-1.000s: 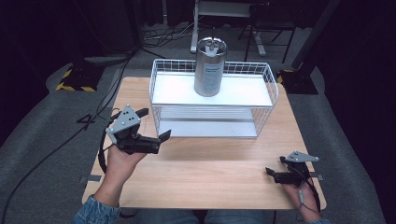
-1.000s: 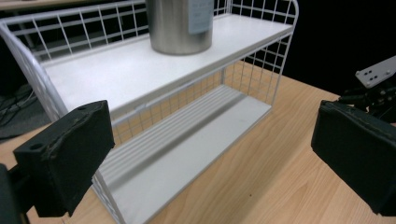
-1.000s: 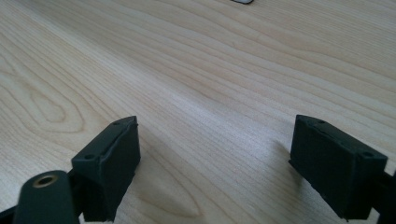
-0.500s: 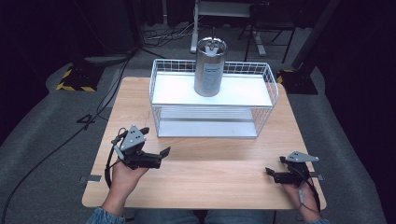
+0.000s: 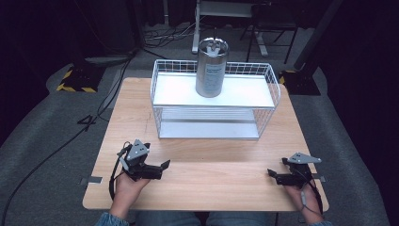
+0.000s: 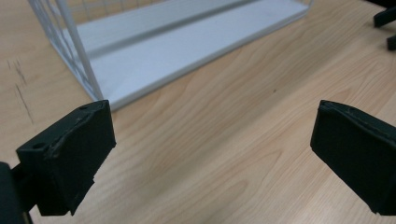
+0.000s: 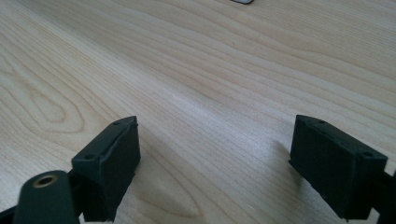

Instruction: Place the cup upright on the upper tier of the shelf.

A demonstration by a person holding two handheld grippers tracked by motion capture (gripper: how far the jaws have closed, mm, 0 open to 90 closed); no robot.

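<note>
A silver metal canister [image 5: 211, 68] stands upright on the top shelf of a white wire rack [image 5: 162, 120] at the back of the wooden table [image 5: 216, 186]. My left gripper [image 5: 162, 167] rests low near the front left, pointing right, open with nothing between its jaws. In the left gripper view the gripper [image 6: 210, 158] has its jaws spread wide over bare wood, with the rack's lower shelf [image 6: 177, 51] ahead. My right gripper [image 5: 274, 173] sits at the front right, open and empty, and in its own view the gripper [image 7: 224, 163] looks over bare wood.
The rack's lower shelf holds nothing. Wood lies bare between the rack and the front edge. Dark floor with cables [image 5: 70, 136] surrounds the table, and the other gripper's jaws [image 6: 386, 28] show at the top right of the left gripper view.
My left gripper has moved back from the rack toward the front edge and settled lower on the table. The right gripper has stayed where it was.
</note>
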